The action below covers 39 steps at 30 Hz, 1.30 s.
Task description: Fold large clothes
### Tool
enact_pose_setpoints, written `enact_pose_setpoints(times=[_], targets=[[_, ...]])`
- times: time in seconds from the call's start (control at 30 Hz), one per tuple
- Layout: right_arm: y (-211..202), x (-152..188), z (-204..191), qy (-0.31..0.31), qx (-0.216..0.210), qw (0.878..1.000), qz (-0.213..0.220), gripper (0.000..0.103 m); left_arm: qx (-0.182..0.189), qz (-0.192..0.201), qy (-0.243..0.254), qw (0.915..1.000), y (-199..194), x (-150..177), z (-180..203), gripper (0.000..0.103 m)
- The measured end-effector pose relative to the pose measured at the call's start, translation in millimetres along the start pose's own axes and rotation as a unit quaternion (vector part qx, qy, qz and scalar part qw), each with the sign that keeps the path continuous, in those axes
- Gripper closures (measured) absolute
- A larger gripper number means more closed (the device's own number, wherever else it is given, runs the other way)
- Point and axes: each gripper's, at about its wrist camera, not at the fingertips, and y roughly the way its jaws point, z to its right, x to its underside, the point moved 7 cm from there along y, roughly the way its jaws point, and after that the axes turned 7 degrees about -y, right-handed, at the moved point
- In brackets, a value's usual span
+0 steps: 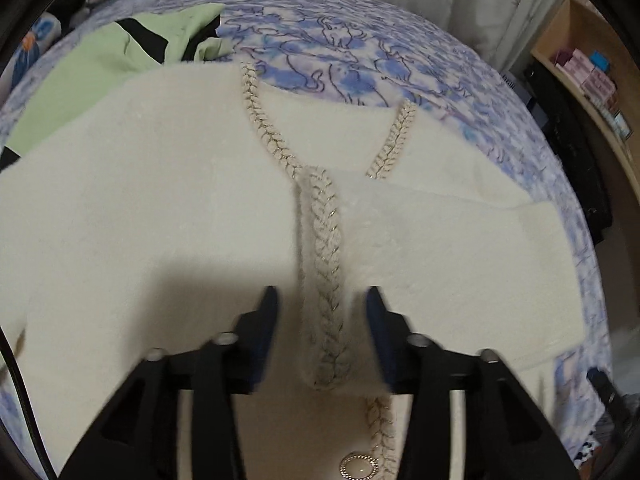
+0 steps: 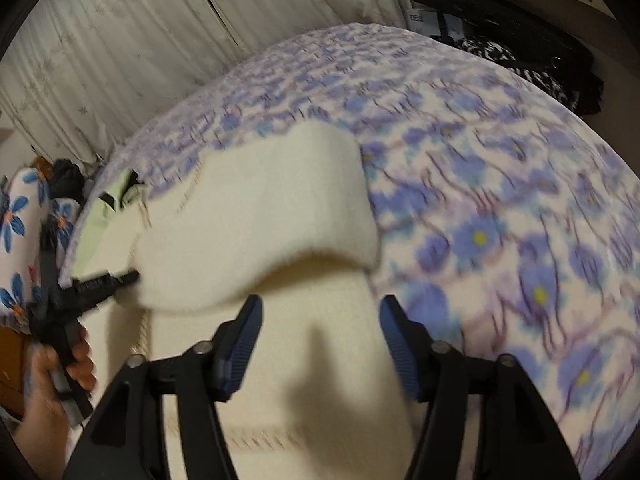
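A cream fuzzy cardigan [image 1: 160, 200] with braided gold-flecked trim [image 1: 324, 248] and a round button [image 1: 359, 469] lies flat on the bed. My left gripper [image 1: 322, 300] is open, its jaws on either side of the braided front edge, just above the cloth. In the right wrist view a sleeve or side panel of the cardigan [image 2: 264, 216] is folded over the body. My right gripper [image 2: 320, 312] is open and empty above the cardigan's body. The left gripper [image 2: 120, 280] shows at the left of that view, touching the folded part.
The bed has a blue floral blanket [image 2: 500, 220]. A light green and black garment [image 1: 100, 64] lies at the far left beside the cardigan. Curtains [image 2: 120, 60] hang behind the bed. A wooden shelf [image 1: 592, 72] with boxes stands to the right.
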Motion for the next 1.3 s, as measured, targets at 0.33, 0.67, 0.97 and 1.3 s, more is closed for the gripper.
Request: enact_pose_setpoints(times=[0.33,0.67,0.97,1.3], targets=[[48,-65,37,0.049,-0.019,0.998,-0.017,0.032,-0.01,0.01,0.052,0.9985,9,-17,20,0.091],[106,-74,38,0.031,-0.017,0.997,-0.069,0.032,-0.038,0.015,0.043,0.9982,8,-41,-19,0.074],[160,-79,33,0.027,-0.018,0.994,-0.1,0.061,-0.027,0.01,0.019,0.9994,29,-47,-25,0.089],[156,-78,41,0.007,0.047,0.997,-0.066,0.076,-0.056,0.046,0.034,0.9968,43,-57,-22,0.078]])
